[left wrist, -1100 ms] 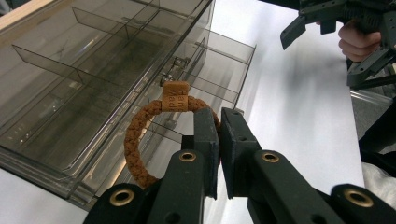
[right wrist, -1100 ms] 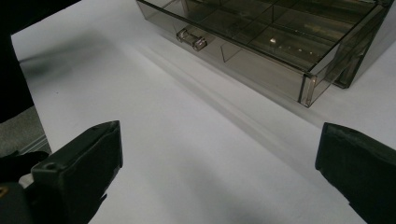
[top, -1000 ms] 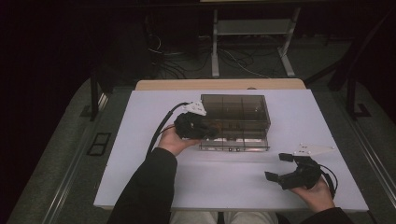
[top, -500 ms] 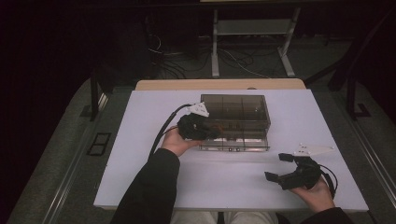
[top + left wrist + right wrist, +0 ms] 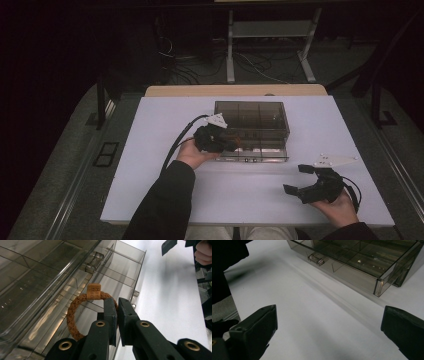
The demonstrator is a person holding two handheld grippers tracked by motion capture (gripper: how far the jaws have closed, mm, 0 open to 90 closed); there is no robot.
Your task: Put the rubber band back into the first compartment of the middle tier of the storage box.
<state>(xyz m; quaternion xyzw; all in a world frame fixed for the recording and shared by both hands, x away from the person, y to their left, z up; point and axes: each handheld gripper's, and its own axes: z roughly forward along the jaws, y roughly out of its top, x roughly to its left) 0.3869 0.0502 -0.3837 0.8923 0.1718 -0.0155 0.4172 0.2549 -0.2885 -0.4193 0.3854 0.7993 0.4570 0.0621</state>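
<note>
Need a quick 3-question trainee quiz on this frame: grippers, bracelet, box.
1. What does the left gripper hold?
2. True or false: the right gripper stands open with nothing between its jaws.
3. Where is the bracelet? A) above the clear compartment box B) on the white table beside the right hand

Key:
1. A brown braided bracelet with a small tag, clamped in its jaws.
2. True.
3. A

Orange-brown braided bracelet, smoky grey see-through box, white table, black tongs.
</note>
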